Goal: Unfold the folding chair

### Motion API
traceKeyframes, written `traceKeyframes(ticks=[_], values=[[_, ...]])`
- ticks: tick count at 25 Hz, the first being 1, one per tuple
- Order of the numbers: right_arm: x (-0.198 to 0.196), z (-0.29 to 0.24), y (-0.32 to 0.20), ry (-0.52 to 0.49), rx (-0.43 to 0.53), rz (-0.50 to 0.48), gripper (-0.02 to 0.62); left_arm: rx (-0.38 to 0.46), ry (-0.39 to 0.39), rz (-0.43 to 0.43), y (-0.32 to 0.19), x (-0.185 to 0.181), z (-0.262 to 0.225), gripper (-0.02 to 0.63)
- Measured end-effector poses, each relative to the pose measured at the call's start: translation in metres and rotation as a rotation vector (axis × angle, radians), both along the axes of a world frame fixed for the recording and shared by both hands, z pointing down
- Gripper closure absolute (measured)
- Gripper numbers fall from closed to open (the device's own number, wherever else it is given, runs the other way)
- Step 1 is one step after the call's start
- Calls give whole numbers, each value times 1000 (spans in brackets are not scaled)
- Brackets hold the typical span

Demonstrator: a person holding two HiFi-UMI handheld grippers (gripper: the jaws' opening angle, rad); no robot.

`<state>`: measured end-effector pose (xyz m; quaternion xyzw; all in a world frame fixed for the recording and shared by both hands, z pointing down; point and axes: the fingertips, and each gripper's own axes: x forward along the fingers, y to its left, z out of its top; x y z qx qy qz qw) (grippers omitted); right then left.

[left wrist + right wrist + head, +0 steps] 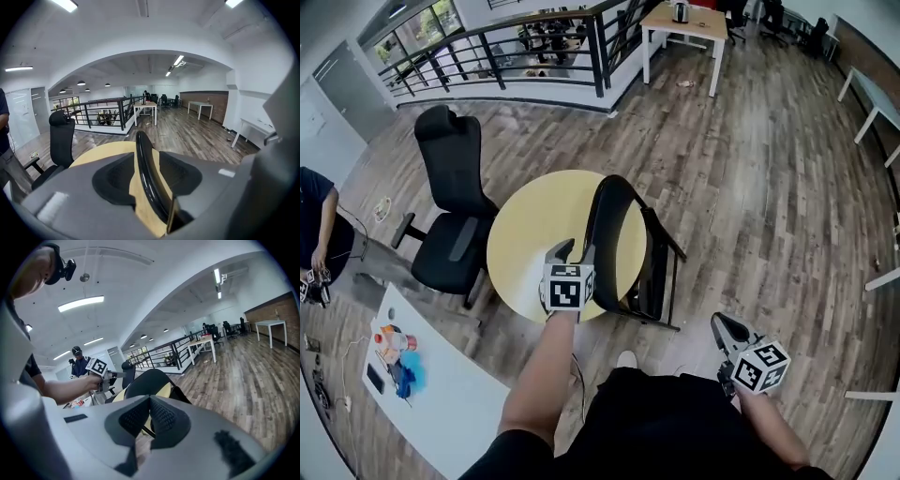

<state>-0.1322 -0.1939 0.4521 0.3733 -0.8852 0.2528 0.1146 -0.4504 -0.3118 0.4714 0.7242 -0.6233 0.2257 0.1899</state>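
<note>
Currently the folding chair (653, 267) stands folded at the round table's (534, 234) right edge, its top rail straddled but not pinched by the wide-open left gripper (573, 250). The rail should be clamped squarely before being pulled. The right gripper (724, 324), nearer, is closed and empty.

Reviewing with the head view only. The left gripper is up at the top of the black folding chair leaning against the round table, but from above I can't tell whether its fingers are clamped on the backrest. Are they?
Observer: No. In the left gripper view, the left gripper has its fingers apart. The curved top rim of the black metal folding chair runs between them, and the round yellow-topped table shows through the gap beside the rim.
Operator: And the right gripper, low at my right?
Observer: The right gripper view shows the right gripper with its fingers together and nothing between them, aimed toward the chair's backrest.
</note>
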Motion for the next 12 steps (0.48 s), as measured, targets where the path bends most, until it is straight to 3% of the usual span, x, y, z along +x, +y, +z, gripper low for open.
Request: traceKeyframes(ticks=[8,12], values=[[14,3,4,57,-20,152,595,-129,79,32,-51,-7,61,425],[10,5,6,71,-25,189,595,-172,177,45,-63,-1,83,410]])
